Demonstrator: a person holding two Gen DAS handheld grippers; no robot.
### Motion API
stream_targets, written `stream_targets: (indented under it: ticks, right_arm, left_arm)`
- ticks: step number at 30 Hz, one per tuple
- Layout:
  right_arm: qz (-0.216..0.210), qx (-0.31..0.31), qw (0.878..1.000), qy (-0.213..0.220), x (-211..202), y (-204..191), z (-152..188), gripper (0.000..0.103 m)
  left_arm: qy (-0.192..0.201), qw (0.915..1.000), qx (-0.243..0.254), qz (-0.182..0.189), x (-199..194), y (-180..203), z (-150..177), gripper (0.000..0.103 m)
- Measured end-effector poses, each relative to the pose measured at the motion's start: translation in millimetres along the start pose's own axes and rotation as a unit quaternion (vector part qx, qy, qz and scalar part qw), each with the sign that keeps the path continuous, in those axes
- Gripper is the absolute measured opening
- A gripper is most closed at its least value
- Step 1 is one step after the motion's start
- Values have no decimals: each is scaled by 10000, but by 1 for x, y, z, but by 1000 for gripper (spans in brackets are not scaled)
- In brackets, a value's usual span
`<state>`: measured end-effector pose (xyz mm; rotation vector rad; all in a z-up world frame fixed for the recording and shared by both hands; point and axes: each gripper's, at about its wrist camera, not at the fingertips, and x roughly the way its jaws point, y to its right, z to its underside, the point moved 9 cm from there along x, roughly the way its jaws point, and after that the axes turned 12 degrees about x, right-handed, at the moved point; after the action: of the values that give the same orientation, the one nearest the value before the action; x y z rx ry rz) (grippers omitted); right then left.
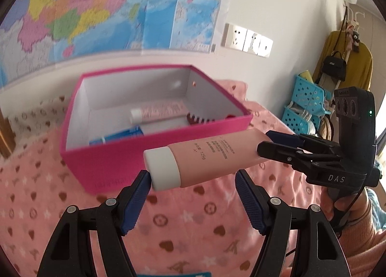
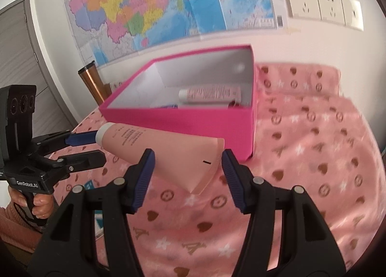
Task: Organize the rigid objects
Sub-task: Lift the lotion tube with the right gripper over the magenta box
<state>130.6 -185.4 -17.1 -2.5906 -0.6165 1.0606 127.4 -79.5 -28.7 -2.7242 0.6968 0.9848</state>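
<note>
The right gripper [image 2: 187, 168] clamps the pink tube [image 1: 205, 156] at its crimped tail, at frame centre. The left gripper [image 1: 193, 185] stands released, one pad touching the white cap [image 1: 162, 168]. A thin tail grip risks the tube pivoting and missing the pink box [image 1: 101, 163].

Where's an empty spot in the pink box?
The pink box has bare floor at its back left, between the left wall, the blue packet and the smaller tube. Its right side is crowded with that tube and a red comb. The blanket right of the box is bare too.
</note>
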Motion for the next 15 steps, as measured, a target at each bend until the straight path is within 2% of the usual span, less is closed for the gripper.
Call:
stream_targets:
  ticks: [9, 15]
  right_arm:
    - [48, -176, 9995, 245, 4, -1, -40, 60]
    - [117, -291, 9991, 294, 13, 2, -59, 60]
  left_arm:
    - [233, 9996, -138, -44, 8, -16, -33, 73]
    - [210, 9995, -218, 57, 21, -27, -45, 73]
